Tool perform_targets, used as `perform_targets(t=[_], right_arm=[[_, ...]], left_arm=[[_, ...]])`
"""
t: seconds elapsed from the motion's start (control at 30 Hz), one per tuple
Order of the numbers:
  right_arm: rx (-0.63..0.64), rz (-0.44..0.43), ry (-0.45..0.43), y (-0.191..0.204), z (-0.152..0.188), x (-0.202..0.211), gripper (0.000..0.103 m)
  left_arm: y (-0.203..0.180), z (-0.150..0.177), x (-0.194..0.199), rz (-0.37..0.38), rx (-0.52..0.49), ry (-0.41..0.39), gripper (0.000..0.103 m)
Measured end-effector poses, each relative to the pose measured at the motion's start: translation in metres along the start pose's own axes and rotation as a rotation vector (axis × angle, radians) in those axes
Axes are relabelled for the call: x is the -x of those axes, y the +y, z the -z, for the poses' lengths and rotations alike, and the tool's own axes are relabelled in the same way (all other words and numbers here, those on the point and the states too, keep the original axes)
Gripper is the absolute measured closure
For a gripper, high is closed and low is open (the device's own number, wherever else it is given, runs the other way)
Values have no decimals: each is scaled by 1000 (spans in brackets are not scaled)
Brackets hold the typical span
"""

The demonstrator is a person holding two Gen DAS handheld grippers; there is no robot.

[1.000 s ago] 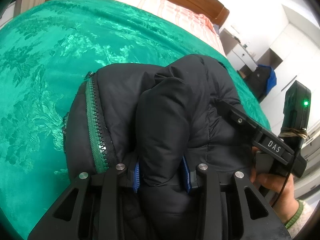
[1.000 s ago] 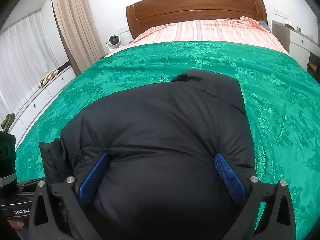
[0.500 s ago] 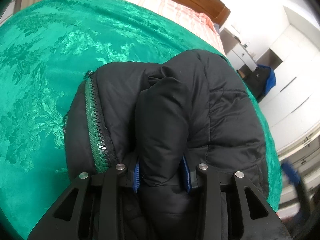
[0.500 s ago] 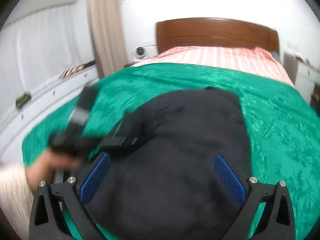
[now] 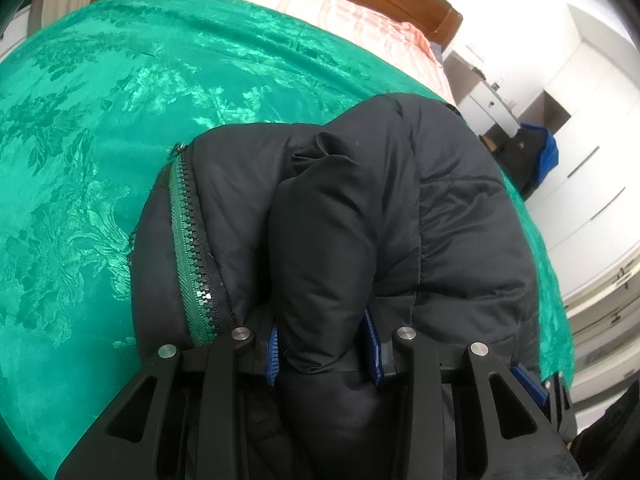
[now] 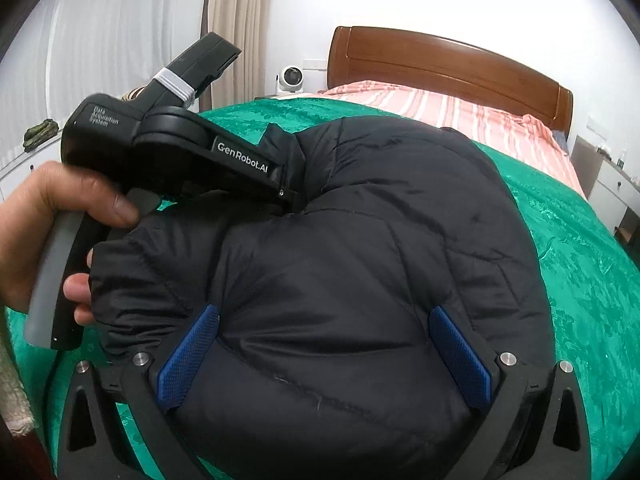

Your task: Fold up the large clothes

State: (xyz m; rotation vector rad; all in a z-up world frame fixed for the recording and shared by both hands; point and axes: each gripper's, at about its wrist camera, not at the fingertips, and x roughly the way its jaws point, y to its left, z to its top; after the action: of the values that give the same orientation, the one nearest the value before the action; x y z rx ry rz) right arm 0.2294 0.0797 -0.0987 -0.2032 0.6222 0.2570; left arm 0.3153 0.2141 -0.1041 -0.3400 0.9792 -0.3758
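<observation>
Black puffer jacket [image 5: 360, 208] lies bunched in a rounded heap on the green bedspread [image 5: 88, 128], toward the bed's foot edge nearest both cameras. Left gripper [image 5: 324, 350]: blue pads [image 5: 273, 350] drawn close together, pinching a thick fold of the jacket between them; fabric bulges up and over the jaws. Green zipper [image 5: 192, 248] runs along the jacket's left edge, just beside the left finger, teeth exposed. Right gripper [image 6: 324, 354]: blue pads [image 6: 188, 354] spread wide, a broad padded lobe of the jacket [image 6: 360, 260] filling the gap and touching both pads; whether they squeeze it or only flank it, cannot tell. In the right wrist view the left gripper [image 6: 294, 196] shows from the side, its tip buried in a crease of the jacket, held by the left hand [image 6: 52, 232] around its grey handle. Bedspread [image 6: 580, 260] covers most of the bed; striped pink sheet [image 6: 440, 108] shows at the head end, below the wooden headboard [image 6: 440, 64]. White fan [image 6: 291, 78] stands left of the headboard.
</observation>
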Motion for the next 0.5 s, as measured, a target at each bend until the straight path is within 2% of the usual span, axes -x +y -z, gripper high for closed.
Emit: perform_targets(t=[0.27,0.5], right_arm=[[13,11,-2,4,4,-4,0],[-10,-12,42,-2,-7,6,1]], left_arm=[[4,1,-2,11,12,-6,67],[-6,3,5,-36,-11,-20,66]])
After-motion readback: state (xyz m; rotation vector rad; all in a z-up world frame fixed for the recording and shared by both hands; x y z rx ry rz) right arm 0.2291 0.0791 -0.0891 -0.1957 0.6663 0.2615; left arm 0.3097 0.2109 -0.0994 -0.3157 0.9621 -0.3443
